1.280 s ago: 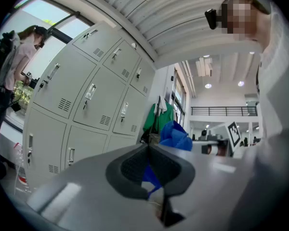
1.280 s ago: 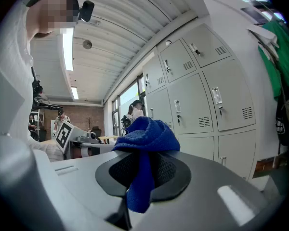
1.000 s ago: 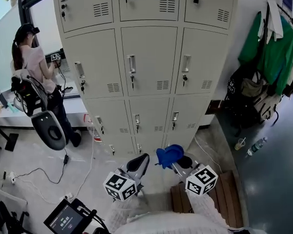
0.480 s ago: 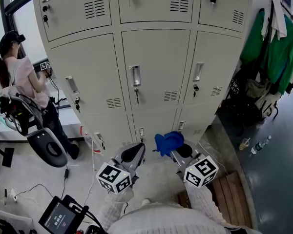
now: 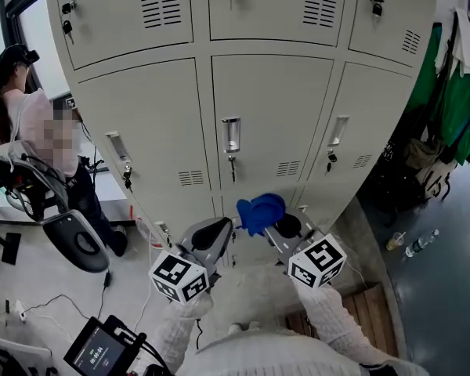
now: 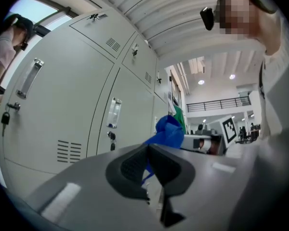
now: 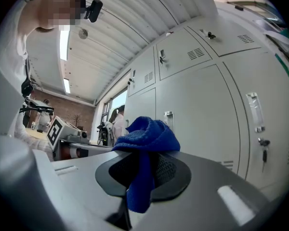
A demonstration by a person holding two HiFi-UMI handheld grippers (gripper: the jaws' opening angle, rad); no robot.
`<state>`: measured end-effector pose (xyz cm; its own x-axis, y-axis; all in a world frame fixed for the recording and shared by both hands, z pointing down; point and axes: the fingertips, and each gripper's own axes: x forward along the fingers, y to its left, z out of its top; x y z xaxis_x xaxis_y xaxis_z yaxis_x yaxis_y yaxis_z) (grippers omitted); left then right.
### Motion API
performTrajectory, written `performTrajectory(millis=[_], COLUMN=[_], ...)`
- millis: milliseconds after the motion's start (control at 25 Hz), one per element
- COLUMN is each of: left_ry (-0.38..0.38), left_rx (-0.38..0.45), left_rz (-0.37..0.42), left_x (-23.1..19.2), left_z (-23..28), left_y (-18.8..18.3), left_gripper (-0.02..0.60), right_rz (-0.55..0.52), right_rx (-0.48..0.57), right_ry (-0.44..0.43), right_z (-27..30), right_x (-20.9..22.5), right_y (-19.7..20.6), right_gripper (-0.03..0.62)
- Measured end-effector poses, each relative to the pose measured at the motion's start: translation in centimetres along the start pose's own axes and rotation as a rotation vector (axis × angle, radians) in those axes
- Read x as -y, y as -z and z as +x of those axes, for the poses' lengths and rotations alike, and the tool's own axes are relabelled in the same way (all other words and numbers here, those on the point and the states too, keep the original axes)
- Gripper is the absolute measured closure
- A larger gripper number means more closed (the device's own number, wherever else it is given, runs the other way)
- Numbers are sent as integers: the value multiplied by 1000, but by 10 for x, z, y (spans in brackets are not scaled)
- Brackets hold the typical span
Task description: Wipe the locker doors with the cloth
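A grey bank of lockers (image 5: 258, 108) stands in front of me, each door with a handle, a lock and a vent. My right gripper (image 5: 272, 219) is shut on a bunched blue cloth (image 5: 259, 210), held up just short of the lower part of the middle door (image 5: 282, 143). In the right gripper view the blue cloth (image 7: 145, 141) sticks out above the jaws and hangs down between them. My left gripper (image 5: 211, 235) is beside it on the left, jaws shut with nothing in them. The left gripper view shows the blue cloth (image 6: 167, 131) beyond the closed jaws (image 6: 147, 170).
A person (image 5: 43, 135) stands at the left by the window with a chair (image 5: 70, 237). Green clothes and bags (image 5: 454, 100) hang at the right. Bottles (image 5: 415, 244) stand on the floor at the right. A screen device (image 5: 102, 351) and cables lie at the lower left.
Both grippers have risen and come nearer the lockers; the blue cloth has moved from the bottom row up to the level of the middle row's lower edge.
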<state>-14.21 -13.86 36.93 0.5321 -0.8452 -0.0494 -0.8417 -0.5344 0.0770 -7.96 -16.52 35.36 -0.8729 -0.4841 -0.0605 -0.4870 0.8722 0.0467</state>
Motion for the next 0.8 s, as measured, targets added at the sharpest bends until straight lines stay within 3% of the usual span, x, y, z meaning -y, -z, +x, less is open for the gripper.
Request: performTrajectory(millis=[280, 480, 640, 800], left_ry=[-43, -59, -84, -95], left_rx=[102, 181, 244, 250], left_rz=[154, 274, 310, 325], left_x=[-47, -69, -80, -82], left_z=[28, 47, 62, 76], left_y=[-87, -159, -214, -243], left_gripper=[575, 575, 575, 575], right_rz=[-194, -268, -286, -316], right_rx=[93, 163, 187, 169], right_ry=[21, 61, 70, 72], right_z=[66, 95, 122, 142], right_x=[33, 62, 77, 81], right_y=[-90, -154, -197, -225], right_gripper=[545, 545, 545, 545])
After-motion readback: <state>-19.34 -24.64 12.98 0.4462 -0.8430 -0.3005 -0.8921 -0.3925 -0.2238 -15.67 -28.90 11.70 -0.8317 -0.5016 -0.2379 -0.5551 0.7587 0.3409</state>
